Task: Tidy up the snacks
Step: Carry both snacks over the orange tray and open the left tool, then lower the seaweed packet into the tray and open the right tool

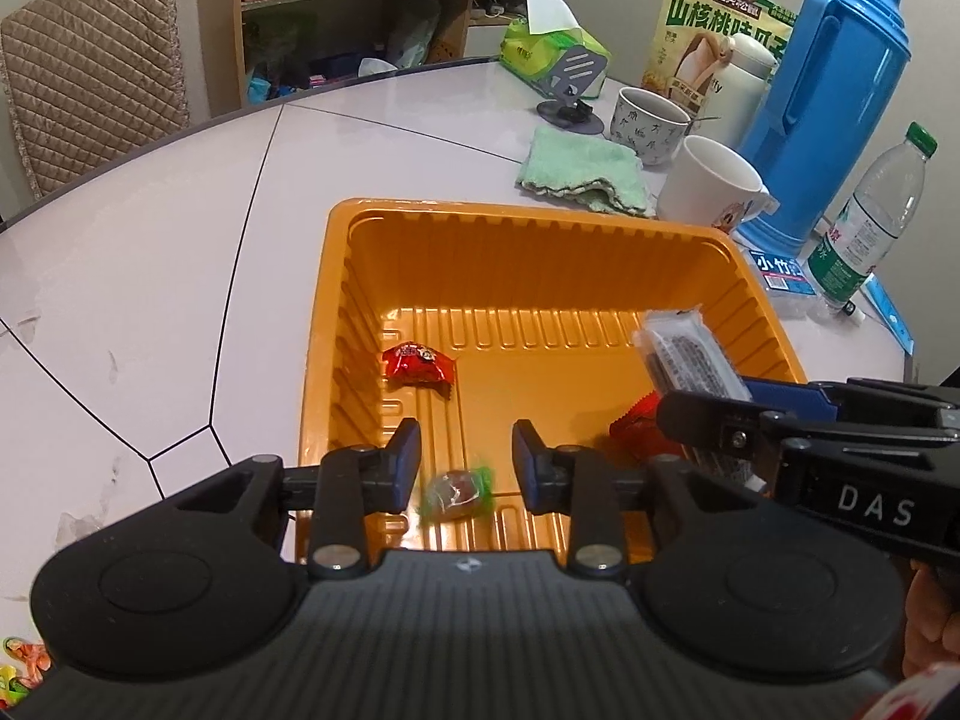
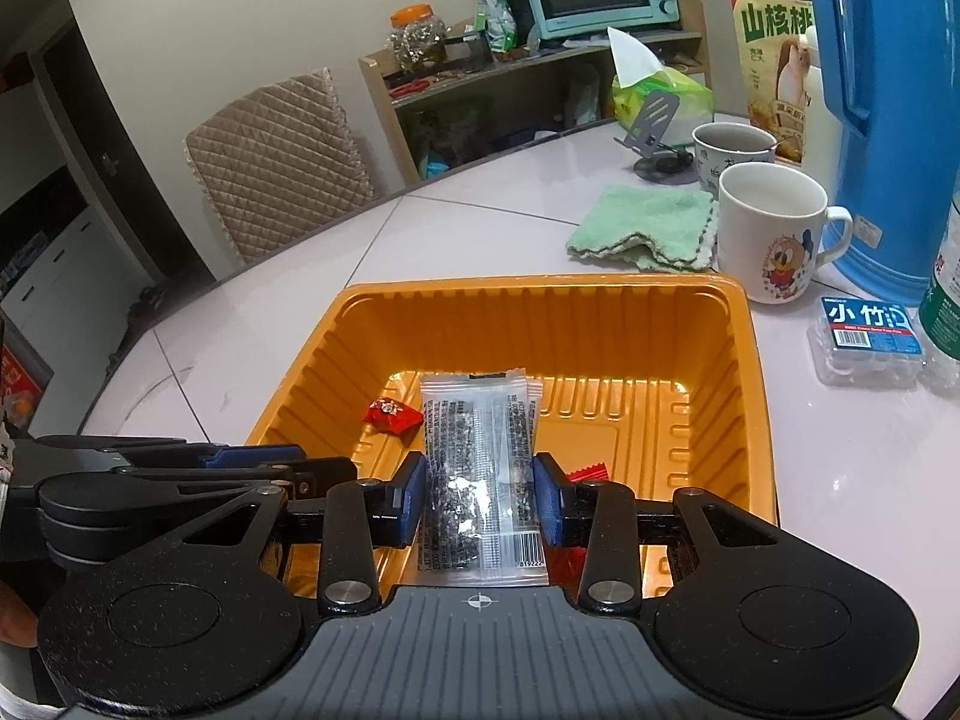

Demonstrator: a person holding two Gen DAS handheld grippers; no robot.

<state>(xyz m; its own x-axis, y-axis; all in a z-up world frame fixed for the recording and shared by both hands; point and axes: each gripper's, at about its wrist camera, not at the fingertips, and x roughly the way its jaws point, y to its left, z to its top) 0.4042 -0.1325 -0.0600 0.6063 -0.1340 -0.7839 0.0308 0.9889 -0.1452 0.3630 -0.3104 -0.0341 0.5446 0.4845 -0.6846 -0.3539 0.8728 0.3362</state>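
Your left gripper (image 1: 465, 456) has its jaws apart, and the small green-wrapped candy (image 1: 457, 493) lies free just below them on the near floor of the ribbed orange plastic tray (image 1: 528, 222). Your right gripper (image 2: 480, 495) is clamped on the clear dark-printed snack packet (image 2: 480, 468) above the tray's right side.

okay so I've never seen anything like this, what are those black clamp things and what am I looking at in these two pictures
They are hand-held grippers, one in each of a person's hands, each with a camera looking along its jaws. One picture comes from the left gripper, the other from the right gripper. Both hang over an orange tray on a white table. The right gripper is clamped on a clear snack packet. The left one's jaws are open, with a green-wrapped candy below them. A red candy lies in the tray.
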